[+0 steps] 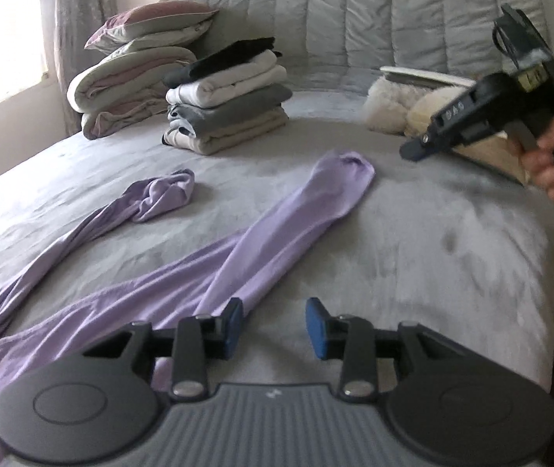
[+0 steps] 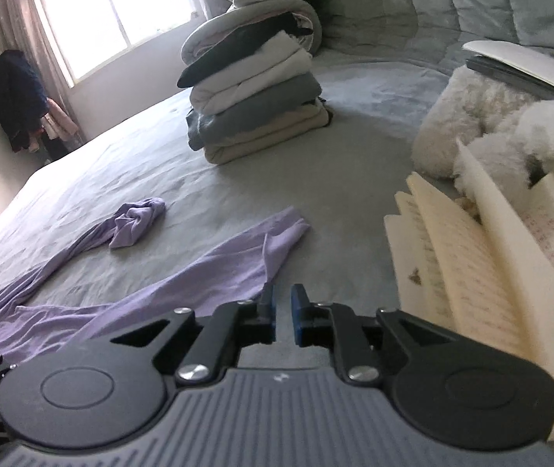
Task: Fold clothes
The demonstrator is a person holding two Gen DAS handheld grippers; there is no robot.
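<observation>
A lilac long-sleeved garment [image 1: 129, 295] lies spread on the grey bed, its two sleeves reaching away from me; one sleeve [image 1: 300, 210] lies straight, the other ends in a bunched cuff [image 1: 164, 194]. It also shows in the right wrist view [image 2: 199, 280]. My left gripper [image 1: 275, 329] is open and empty, low over the bed at the base of the straight sleeve. My right gripper [image 2: 283, 313] has its jaws nearly together with a narrow gap and nothing between them, above the bed just right of the sleeve; it also shows held in the air in the left wrist view [image 1: 413, 151].
A stack of folded clothes [image 1: 226, 113] and a pile of pillows [image 1: 133, 78] stand at the far side of the bed. Fluffy white cushions [image 2: 471, 124] and an open book [image 2: 491, 264] lie at the right. A grey quilted headboard [image 1: 393, 19] runs behind.
</observation>
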